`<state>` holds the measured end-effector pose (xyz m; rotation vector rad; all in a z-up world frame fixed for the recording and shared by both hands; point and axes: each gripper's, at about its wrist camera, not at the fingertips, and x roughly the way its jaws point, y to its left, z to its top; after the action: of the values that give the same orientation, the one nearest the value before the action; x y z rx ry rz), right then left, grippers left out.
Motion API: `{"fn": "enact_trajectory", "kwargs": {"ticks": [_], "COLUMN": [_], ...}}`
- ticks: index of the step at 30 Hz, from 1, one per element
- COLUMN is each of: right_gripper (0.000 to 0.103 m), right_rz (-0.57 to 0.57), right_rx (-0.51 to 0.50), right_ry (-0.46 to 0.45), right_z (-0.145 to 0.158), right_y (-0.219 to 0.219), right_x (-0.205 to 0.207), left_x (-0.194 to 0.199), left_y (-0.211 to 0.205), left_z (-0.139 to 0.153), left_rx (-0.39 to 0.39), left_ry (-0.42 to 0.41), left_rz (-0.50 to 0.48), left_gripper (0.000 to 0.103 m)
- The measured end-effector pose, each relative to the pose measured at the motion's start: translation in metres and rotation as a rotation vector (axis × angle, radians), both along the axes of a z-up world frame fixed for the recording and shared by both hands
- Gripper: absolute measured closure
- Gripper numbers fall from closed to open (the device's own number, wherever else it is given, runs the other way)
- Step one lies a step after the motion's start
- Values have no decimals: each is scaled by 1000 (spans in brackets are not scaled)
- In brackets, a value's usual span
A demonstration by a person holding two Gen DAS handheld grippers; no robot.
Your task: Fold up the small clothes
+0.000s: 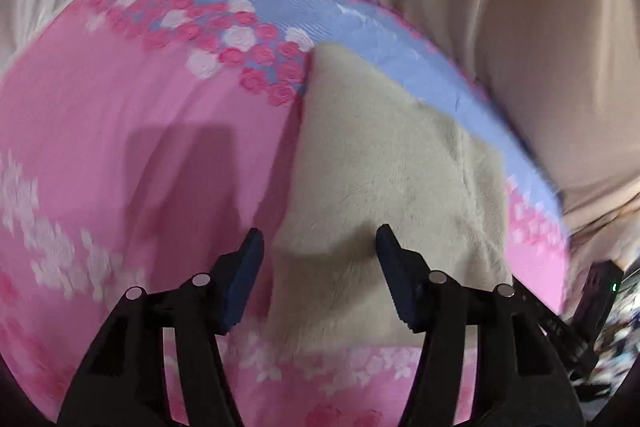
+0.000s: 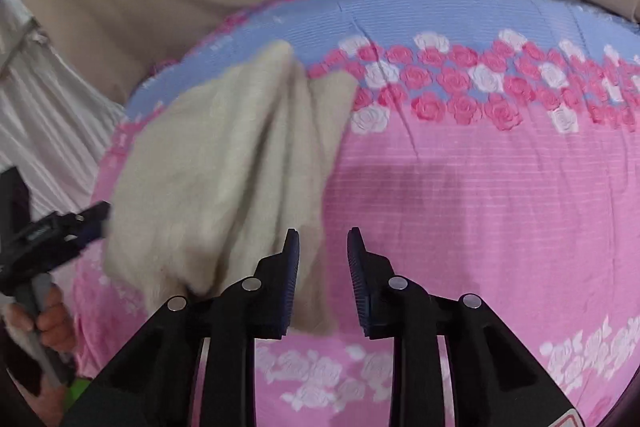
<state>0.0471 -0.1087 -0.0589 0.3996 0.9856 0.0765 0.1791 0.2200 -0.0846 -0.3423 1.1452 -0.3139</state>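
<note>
A cream fleecy cloth point(image 1: 372, 163) lies on a pink bedsheet point(image 1: 120, 115) printed with roses, its far corner reaching the sheet's blue band. My left gripper point(image 1: 320, 247) hovers open over the cloth's near left part, with nothing pinched between the pads. In the right wrist view the same cloth point(image 2: 208, 163) lies rumpled, with lengthwise folds. My right gripper point(image 2: 323, 239) stands open with a narrow gap at the cloth's right edge; the edge runs behind its left finger point(image 2: 290, 267), and no pad presses on it. The left gripper point(image 2: 90, 217) shows at the cloth's left side, held by a hand point(image 2: 52, 323).
The pink sheet point(image 2: 480, 207) spreads wide to the right of the cloth. Beige draped fabric point(image 1: 500, 7) hangs beyond the bed's far edge. White pleated fabric point(image 2: 48, 131) sits at the left. Dark clutter point(image 1: 600, 307) shows at the right edge of the left wrist view.
</note>
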Motion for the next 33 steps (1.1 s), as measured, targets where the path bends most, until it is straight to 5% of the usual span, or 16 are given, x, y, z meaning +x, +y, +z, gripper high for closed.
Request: {"fn": "enact_trajectory", "kwargs": {"ticks": [6,9,11,12,14,17,20,22,25,33], "right_gripper": [77,77,76,76,75,74,64,5,5,5], "right_rz": [74,101,96,73,46,46,9,-51,-171,-213], "right_rx": [2,-78,-95,-63,-56,-141,-231,-248,-247,-241], "right_ry": [-64,60,128,111,87,-38,-157,-240,-286,-299], "right_z": [36,-5,-38,-34,-11,31,56,65,64,73], "right_y": [42,58,53,49,51,64,75,75,69,66], "right_x": [18,42,51,50,44,19,-14,-34,-53,-62], "left_x": [-32,-34,-24,-20,-23,-30,-41,-48,-61,-84], "left_y": [-14,-32,-41,-41,-35,-29,-28,-29,-34,-48], "left_z": [30,20,-12,-25,-30,-17,3,16,34,54], "left_rx": [-22,34,112,153,116,123,172,200,275,327], "left_ry": [-107,-113,-49,-7,30,-6,-70,-105,-185,-268], "left_rz": [-36,-55,-54,-42,-21,-20,-32,-38,-40,-63], "left_gripper": [39,31,31,31,31,33,32,28,12,5]}}
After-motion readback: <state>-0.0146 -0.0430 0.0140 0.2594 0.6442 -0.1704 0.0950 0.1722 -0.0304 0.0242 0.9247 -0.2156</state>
